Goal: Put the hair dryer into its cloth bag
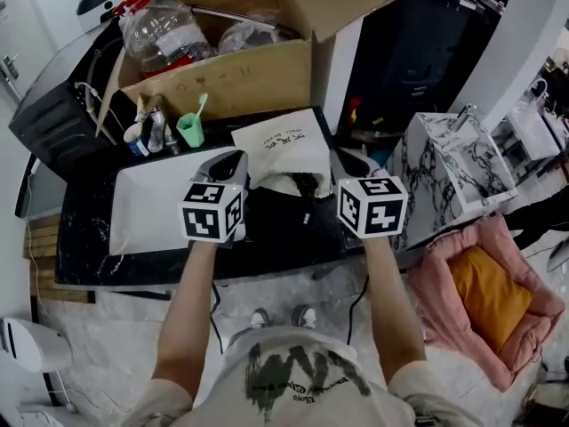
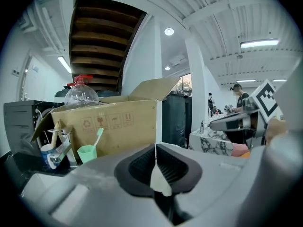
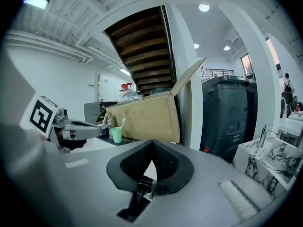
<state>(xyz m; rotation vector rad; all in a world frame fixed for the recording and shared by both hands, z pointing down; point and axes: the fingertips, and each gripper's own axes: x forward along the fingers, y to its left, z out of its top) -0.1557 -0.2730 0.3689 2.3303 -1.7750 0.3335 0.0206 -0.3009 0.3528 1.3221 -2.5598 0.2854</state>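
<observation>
Head view: with the left gripper (image 1: 236, 163) and right gripper (image 1: 345, 160) each clenched on the mouth hem of the cloth bag (image 1: 280, 145) at 9 and 3 o'clock, and the hair dryer (image 1: 305, 185) apparently half inside, pull both hems evenly toward 6 o'clock.

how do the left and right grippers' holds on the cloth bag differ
The left gripper holds the cloth bag's left edge, the right gripper its right. The left pinches only white cloth; the right also has a black part between its jaws. Both are shut on the bag.
</observation>
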